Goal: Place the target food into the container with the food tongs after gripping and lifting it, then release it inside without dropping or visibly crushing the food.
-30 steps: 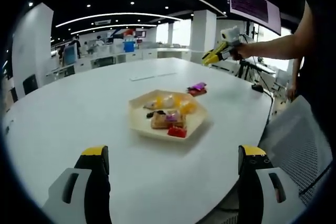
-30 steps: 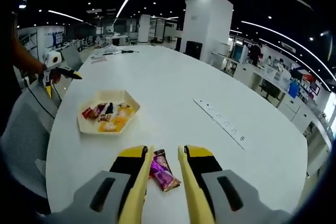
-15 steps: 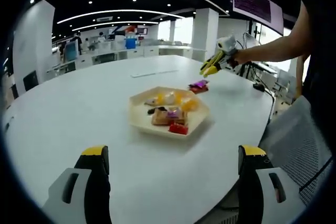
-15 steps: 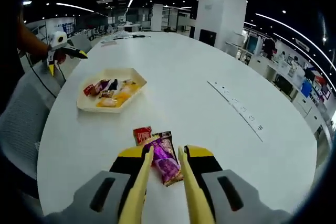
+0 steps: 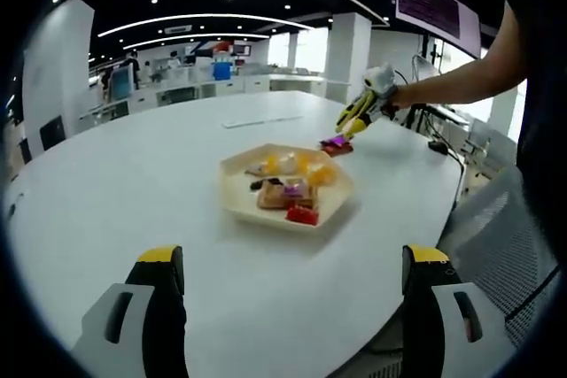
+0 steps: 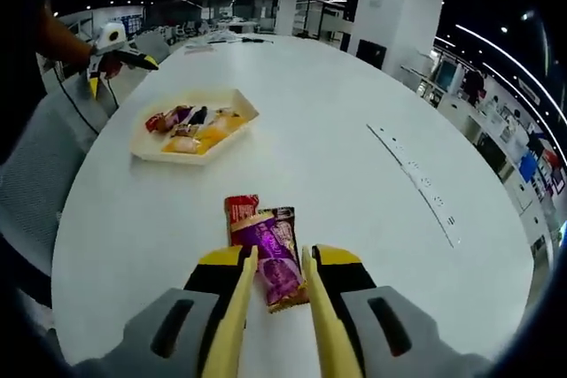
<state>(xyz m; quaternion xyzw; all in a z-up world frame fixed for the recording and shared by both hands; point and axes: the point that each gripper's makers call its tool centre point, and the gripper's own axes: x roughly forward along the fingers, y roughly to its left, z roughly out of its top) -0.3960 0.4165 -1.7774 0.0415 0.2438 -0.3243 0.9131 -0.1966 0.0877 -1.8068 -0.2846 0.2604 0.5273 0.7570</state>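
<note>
Right gripper (image 6: 276, 258), bottom centre of right gripper view: yellow jaws narrow, flanking the near end of a glossy purple snack packet (image 6: 275, 252) lying flat on the smooth white table (image 6: 354, 192); contact can't be told. Red packet (image 6: 240, 210) touches it, frame centre. Beige hexagonal tray (image 6: 197, 126) w/ mixed wrapped snacks, upper left. Left gripper (image 5: 292, 272): jaws wide, holding nothing; tray (image 5: 285, 189) at centre.

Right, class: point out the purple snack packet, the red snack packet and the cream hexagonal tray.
purple snack packet (image 6: 273, 250): right gripper view, wrapper middle, between the jaws.
red snack packet (image 6: 238, 210): right gripper view, its face.
cream hexagonal tray (image 6: 152, 149): right gripper view, its near wall.
</note>
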